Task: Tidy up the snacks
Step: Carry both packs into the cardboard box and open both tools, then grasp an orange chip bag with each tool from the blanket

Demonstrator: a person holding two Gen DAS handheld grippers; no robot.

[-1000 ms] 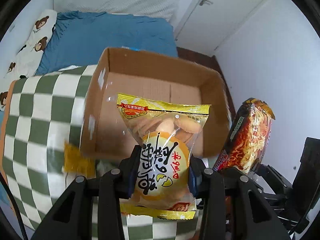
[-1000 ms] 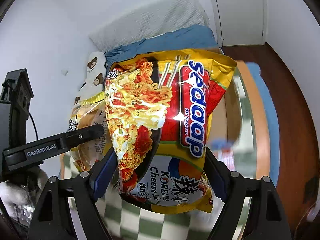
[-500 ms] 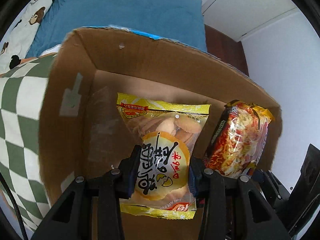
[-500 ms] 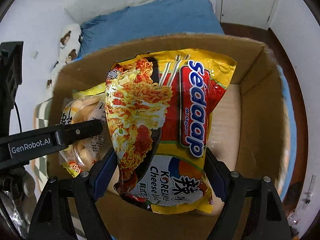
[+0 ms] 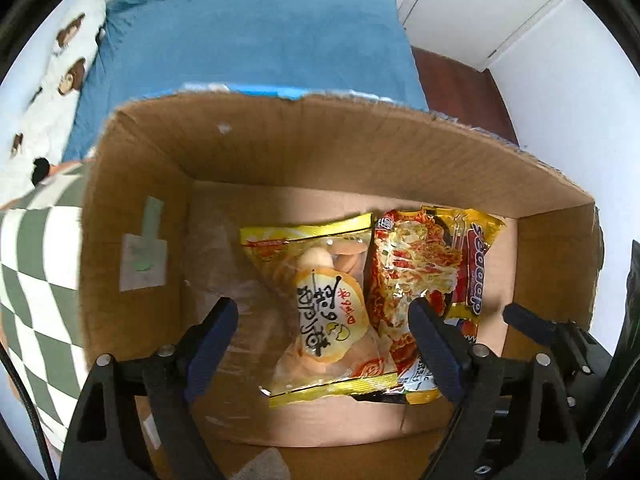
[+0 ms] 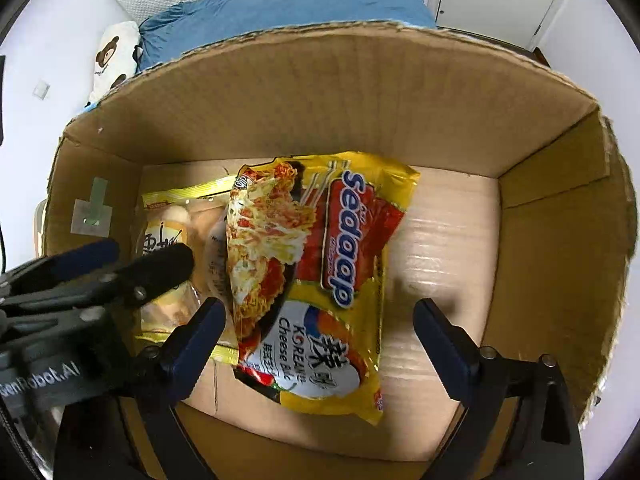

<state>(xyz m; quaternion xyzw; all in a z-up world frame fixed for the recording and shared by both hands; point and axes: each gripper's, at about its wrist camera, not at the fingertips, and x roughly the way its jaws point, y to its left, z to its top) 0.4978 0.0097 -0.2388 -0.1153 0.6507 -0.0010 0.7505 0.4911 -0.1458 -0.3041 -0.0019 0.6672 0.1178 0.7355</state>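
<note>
Cardboard box (image 6: 360,92) holds noodle packet (image 6: 320,276), biscuit bag (image 5: 320,304).

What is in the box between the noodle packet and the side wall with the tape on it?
The yellow biscuit bag lies there, beside the noodle packet, with bare box floor before the taped wall. The left wrist view shows it best.

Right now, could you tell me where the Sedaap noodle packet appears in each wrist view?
Left wrist: the Sedaap noodle packet lies right of centre on the box floor, touching the yellow biscuit bag.
Right wrist: it fills the centre, overlapping that bag on its left.
Shared landmark: the taped label on the cardboard box's left wall.
</note>
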